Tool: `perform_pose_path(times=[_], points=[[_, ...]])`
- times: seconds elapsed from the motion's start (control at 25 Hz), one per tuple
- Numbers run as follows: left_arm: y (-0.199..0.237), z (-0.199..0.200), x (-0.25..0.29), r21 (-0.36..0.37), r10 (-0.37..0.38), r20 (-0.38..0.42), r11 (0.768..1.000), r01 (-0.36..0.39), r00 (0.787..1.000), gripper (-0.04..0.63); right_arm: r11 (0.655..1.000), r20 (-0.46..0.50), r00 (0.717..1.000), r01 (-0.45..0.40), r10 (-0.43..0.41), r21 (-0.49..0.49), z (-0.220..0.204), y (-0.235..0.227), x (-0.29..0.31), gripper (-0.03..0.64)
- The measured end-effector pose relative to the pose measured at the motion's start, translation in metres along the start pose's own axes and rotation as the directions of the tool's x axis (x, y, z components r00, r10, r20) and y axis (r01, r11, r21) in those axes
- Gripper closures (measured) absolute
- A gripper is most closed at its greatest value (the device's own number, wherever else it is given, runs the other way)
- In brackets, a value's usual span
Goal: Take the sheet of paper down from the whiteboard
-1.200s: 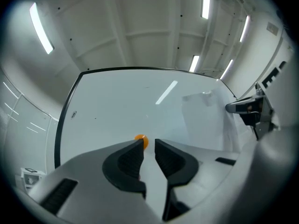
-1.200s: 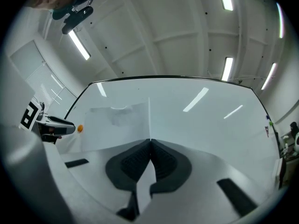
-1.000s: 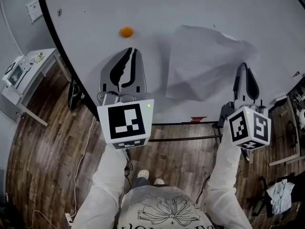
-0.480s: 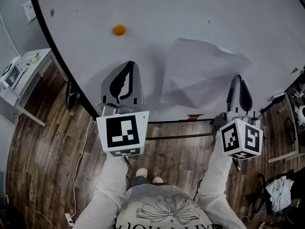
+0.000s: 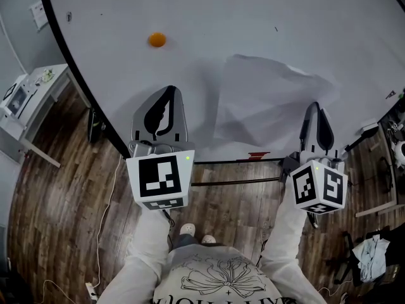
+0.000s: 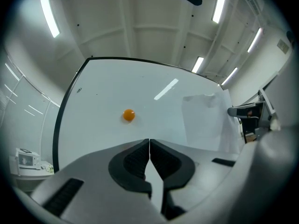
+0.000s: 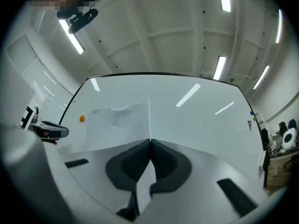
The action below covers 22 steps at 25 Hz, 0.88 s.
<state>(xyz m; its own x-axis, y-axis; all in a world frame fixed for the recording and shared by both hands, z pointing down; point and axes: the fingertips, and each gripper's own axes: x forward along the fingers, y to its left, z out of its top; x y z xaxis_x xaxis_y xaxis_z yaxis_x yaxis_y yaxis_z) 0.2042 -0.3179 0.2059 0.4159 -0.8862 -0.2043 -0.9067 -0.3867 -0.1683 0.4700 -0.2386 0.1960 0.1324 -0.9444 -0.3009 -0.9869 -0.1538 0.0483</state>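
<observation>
One sheet (image 5: 266,100), one orange magnet (image 5: 157,40) — one whiteboard (image 5: 253,18)

Person: long white sleeves (image 5: 147,249); white top (image 5: 218,277) with black line-drawn flower; pale shoes (image 5: 197,234).
Left gripper (image 5: 169,88): grey shell, black ribbed pads (image 6: 133,161), white cube (image 5: 160,179) with black square markers, small green light.
Right gripper (image 5: 314,105): same grey-and-black build, marker cube (image 5: 319,185).

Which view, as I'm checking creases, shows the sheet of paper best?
The head view: nearly the whole sheet of paper shows against the whiteboard, creases included. The right gripper view foreshortens it, edge at its shut jaws; the left gripper view catches it small, far right.
</observation>
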Motion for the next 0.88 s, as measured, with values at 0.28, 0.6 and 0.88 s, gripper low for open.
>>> perform_pose_path(times=[0.28,0.6,0.88], points=[[0.0,0.0042,-0.0017,0.005,0.007,0.009,1.0,-0.007,1.0,0.588,1.0,-0.004,1.0,-0.008,0.009,0.014,-0.0036,0.0029,0.002,0.614],[0.0041,0.0046,-0.0007,0.01,0.015,0.01,1.0,-0.015,1.0,0.587,1.0,-0.014,1.0,-0.021,0.022,0.013,-0.0076,0.0065,0.0067,0.614],[0.0048,0.0049,-0.0027,0.005,0.013,0.014,1.0,-0.013,1.0,0.588,0.999,-0.011,1.0,-0.03,0.03,0.012,-0.0066,0.0099,0.0068,0.614]])
